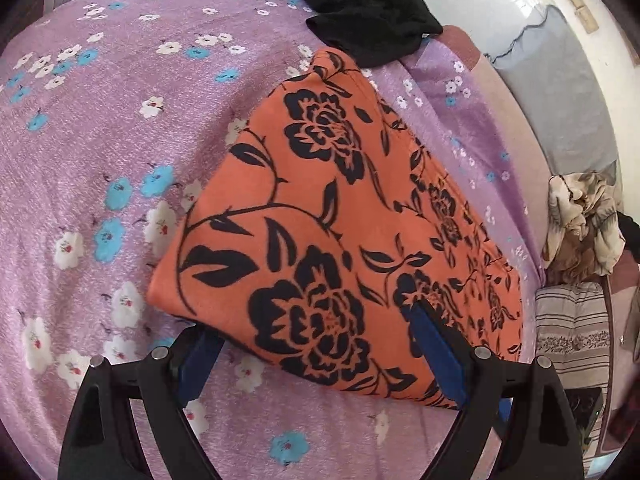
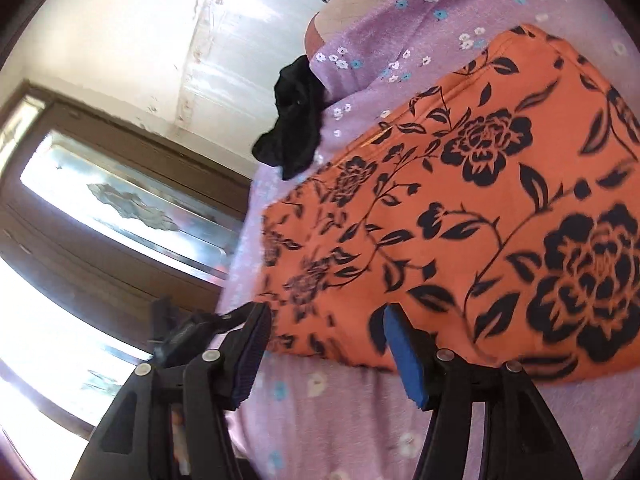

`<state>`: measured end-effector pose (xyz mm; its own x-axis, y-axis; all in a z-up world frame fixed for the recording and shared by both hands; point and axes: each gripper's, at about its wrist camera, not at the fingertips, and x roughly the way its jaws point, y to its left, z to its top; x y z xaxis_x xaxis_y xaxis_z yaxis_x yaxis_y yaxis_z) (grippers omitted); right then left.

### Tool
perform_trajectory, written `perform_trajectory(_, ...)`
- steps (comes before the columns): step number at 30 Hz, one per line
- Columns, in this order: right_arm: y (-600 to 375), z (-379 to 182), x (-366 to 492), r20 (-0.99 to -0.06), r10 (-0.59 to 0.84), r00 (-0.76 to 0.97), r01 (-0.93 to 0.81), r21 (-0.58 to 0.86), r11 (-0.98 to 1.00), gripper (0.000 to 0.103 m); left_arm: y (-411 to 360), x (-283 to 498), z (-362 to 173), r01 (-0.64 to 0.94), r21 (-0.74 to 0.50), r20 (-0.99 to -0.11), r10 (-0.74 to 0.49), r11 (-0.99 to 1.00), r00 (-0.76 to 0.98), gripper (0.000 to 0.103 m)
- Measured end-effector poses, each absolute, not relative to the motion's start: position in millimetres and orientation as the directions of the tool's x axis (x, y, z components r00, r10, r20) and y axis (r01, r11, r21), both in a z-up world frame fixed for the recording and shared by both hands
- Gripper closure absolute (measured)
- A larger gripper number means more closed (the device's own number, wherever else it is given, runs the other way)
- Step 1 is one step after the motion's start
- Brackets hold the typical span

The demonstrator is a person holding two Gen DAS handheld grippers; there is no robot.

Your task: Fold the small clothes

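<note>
garment [image 1: 340, 216]: orange, black roses | bedsheet [image 1: 100, 120]: lilac, white-blue flowers | bundle [image 1: 368, 12]: black

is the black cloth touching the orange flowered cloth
Touching. In the left wrist view the black cloth lies over the far corner of the orange cloth with no bedsheet showing between them.

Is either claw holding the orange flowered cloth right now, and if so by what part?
Neither. The left claw and right claw both stand open at the near edge of the orange cloth, pads not pressing on it.
</note>
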<state>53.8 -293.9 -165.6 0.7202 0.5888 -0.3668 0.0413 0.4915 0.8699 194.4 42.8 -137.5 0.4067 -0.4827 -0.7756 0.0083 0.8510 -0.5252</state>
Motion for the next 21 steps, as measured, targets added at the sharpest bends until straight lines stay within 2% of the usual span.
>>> perform_trajectory(1, -295, -168, 47, -0.353, 0.598, 0.719, 0.061, 0.89, 0.452, 0.034, 38, 191, -135, 0.03, -0.53, -0.765, -0.493, 0.848, 0.415, 0.012)
perform_trajectory(3, -298, -173, 34, -0.327, 0.608, 0.723, 0.088, 0.918, 0.388, 0.034, 27, 184, -130, 0.077, -0.505, -0.764, -0.487, 0.86, 0.425, 0.012)
perform_trajectory(6, -304, -182, 8, -0.312, 0.593, 0.742, 0.143, 0.938, 0.314, 0.034, 17, 175, -133, 0.103, -0.445, -0.805, -0.448, 0.889, 0.388, 0.012)
perform_trajectory(11, -328, -198, -33, -0.374, 0.458, 0.806, 0.271, 0.922, 0.275, 0.034, 26, 161, -142, 0.023, -0.526, -0.797, -0.502, 0.85, 0.337, 0.012)
perform_trajectory(13, -341, -206, -36, -0.398, 0.4, 0.826, 0.325, 0.915, 0.24, 0.028, 28, 160, -143, -0.006, -0.562, -0.783, -0.53, 0.827, 0.325, 0.012)
perform_trajectory(15, -351, -215, -31, -0.418, 0.349, 0.839, 0.366, 0.907, 0.207, 0.029, 32, 163, -147, -0.049, -0.598, -0.767, -0.553, 0.8, 0.325, 0.009)
perform_trajectory(17, -357, -217, -21, -0.422, 0.303, 0.854, 0.376, 0.905, 0.201, 0.028, 36, 171, -150, -0.087, -0.642, -0.736, -0.58, 0.762, 0.349, 0.005)
perform_trajectory(21, -370, -214, 10, -0.431, 0.282, 0.857, 0.362, 0.894, 0.265, 0.028, 52, 191, -156, -0.164, -0.721, -0.668, -0.612, 0.673, 0.423, 0.005)
